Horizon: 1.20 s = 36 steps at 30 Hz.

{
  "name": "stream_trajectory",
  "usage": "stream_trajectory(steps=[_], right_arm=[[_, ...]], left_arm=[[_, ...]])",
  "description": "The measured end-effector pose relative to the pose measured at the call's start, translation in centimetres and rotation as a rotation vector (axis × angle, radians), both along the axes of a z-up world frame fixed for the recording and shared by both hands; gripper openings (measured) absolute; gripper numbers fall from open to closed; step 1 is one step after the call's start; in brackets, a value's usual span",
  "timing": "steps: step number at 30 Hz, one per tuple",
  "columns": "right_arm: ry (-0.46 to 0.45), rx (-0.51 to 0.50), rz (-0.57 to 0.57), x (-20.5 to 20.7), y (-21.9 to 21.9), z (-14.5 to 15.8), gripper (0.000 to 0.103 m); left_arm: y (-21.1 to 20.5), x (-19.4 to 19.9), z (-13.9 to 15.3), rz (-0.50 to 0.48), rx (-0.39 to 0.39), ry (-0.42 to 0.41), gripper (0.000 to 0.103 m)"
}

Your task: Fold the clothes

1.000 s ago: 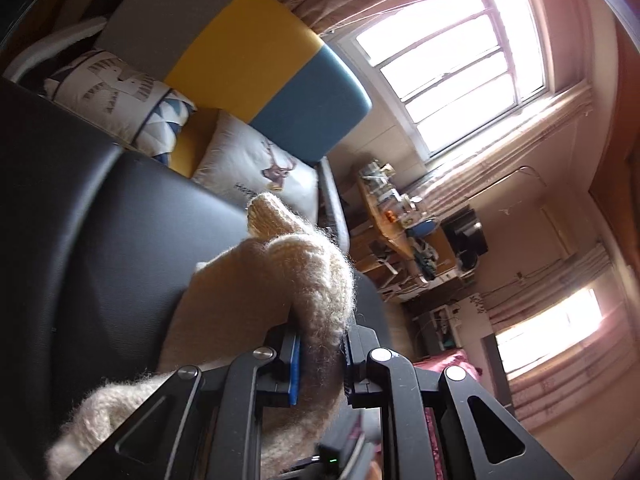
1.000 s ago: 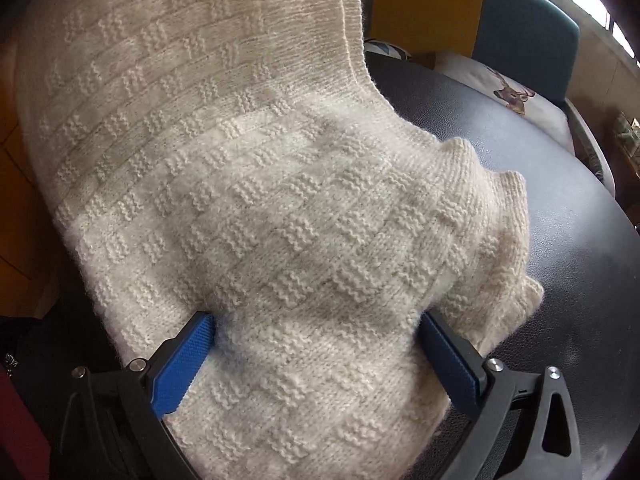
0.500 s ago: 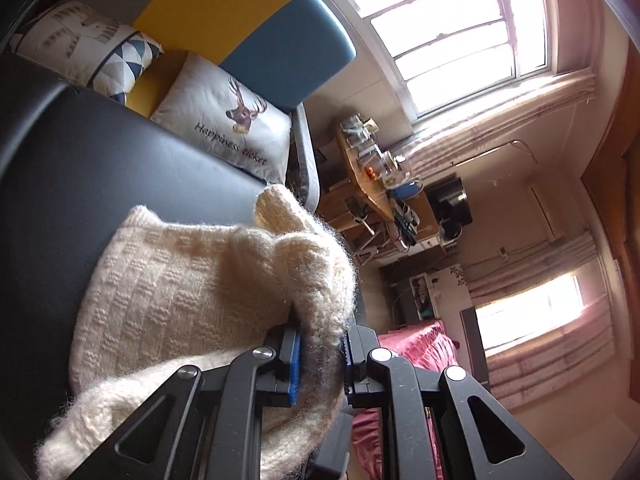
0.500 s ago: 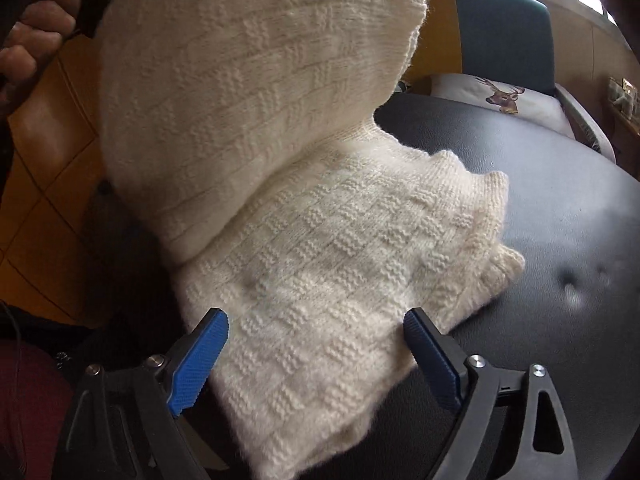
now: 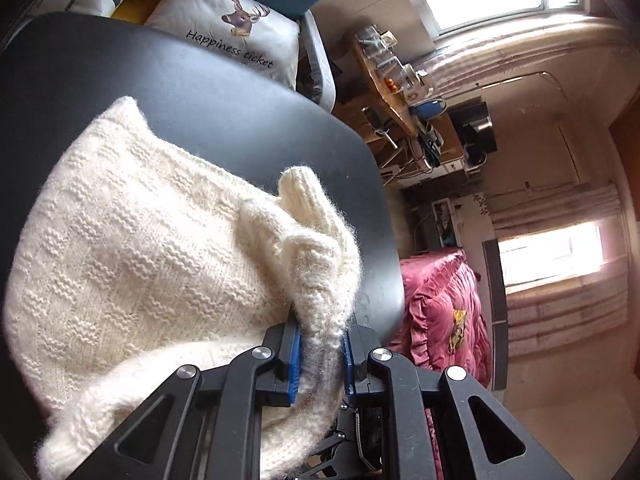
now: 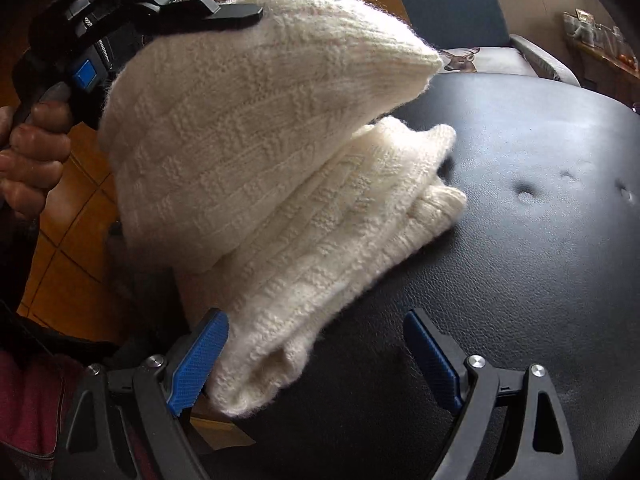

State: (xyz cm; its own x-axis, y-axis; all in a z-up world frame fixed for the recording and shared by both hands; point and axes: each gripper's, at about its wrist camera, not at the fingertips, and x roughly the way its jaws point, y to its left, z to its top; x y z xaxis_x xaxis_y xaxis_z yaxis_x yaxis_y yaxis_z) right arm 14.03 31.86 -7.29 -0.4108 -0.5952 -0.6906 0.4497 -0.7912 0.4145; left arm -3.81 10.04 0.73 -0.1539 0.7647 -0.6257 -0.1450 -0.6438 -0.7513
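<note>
A cream knitted sweater (image 5: pixel 152 248) lies partly folded on a black leather table (image 5: pixel 224 112). My left gripper (image 5: pixel 320 354) is shut on a bunched edge of the sweater and holds that part lifted over the rest. In the right wrist view the lifted flap (image 6: pixel 256 104) hangs from the left gripper's body (image 6: pixel 132 12) above the lower folded layers (image 6: pixel 340 232). My right gripper (image 6: pixel 316 364) is open, low at the table's near edge, with the sweater's near end by its left pad (image 6: pixel 198 364).
The black table (image 6: pixel 520 240) extends to the right with a few dimples. A sofa with a deer cushion (image 5: pixel 236 36) stands behind it. A red quilted bed (image 5: pixel 444 312) and a cluttered desk (image 5: pixel 400 80) are beyond the table edge. Orange floor tiles (image 6: pixel 60 256) lie left.
The left gripper has carried the held sweater edge forward and lower over the rest. The right gripper has drawn back from the sweater, which no longer fills the gap between its pads.
</note>
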Motion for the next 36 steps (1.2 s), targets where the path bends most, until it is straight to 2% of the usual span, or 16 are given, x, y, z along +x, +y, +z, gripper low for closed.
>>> stream_trajectory(steps=[5, 8, 10, 13, 15, 17, 19, 20, 23, 24, 27, 31, 32, 33, 34, 36], right_arm=[[-0.029, -0.008, -0.073, 1.4, 2.1, -0.2, 0.092], [-0.051, -0.023, -0.109, 2.7, 3.3, -0.1, 0.092], [-0.071, -0.042, -0.130, 3.6, 4.1, 0.1, 0.092], [-0.096, -0.090, -0.150, 5.2, 4.8, 0.5, 0.092], [-0.115, -0.170, -0.131, 6.1, 4.6, 1.0, 0.092], [-0.164, -0.330, -0.110, 6.9, 4.6, 1.3, 0.092], [-0.211, -0.475, -0.111, 7.6, 4.5, 1.3, 0.092], [-0.232, -0.540, -0.115, 7.9, 4.4, 1.3, 0.092], [-0.289, -0.684, -0.121, 9.3, 3.5, 1.0, 0.092], [-0.302, -0.696, -0.127, 9.7, 3.2, 1.0, 0.092], [-0.325, -0.691, -0.152, 10.3, 2.6, 1.4, 0.092], [-0.227, -0.606, -0.134, 11.2, 1.9, 5.8, 0.094], [-0.203, -0.584, -0.111, 9.8, 1.8, 6.9, 0.094], [-0.184, -0.552, -0.100, 5.6, 1.9, 7.8, 0.094], [-0.149, -0.509, -0.101, 3.6, 1.6, 8.8, 0.095], [-0.068, -0.449, -0.094, 1.5, 1.2, 11.2, 0.095]], left_arm=[[2.7, 1.3, -1.9, -0.096, -0.076, -0.048, 0.017], [3.0, 1.7, -2.9, -0.108, -0.060, -0.106, 0.020], [2.4, 1.8, -2.6, -0.094, -0.007, -0.132, 0.030], [-0.3, 1.8, -0.7, -0.053, 0.140, -0.123, 0.046], [-3.5, 2.2, 0.8, 0.000, 0.231, -0.090, 0.055], [-7.4, 3.0, 1.5, 0.057, 0.293, -0.059, 0.060], [-11.3, 3.9, 1.4, 0.123, 0.291, -0.032, 0.068], [-13.2, 4.4, 1.0, 0.157, 0.278, -0.022, 0.068], [-18.0, 6.6, -2.6, 0.232, 0.294, -0.068, 0.068], [-19.5, 7.3, -3.8, 0.257, 0.303, -0.085, 0.069], [-21.7, 9.1, -7.8, 0.315, 0.404, -0.165, 0.069], [-21.7, 9.6, -10.5, 0.316, 0.516, -0.230, 0.069], [-21.3, 9.6, -10.9, 0.308, 0.525, -0.236, 0.069], [-20.9, 9.6, -11.2, 0.299, 0.535, -0.242, 0.069], [-20.2, 9.5, -11.5, 0.280, 0.542, -0.255, 0.069], [-18.9, 9.4, -12.0, 0.243, 0.556, -0.281, 0.069]])
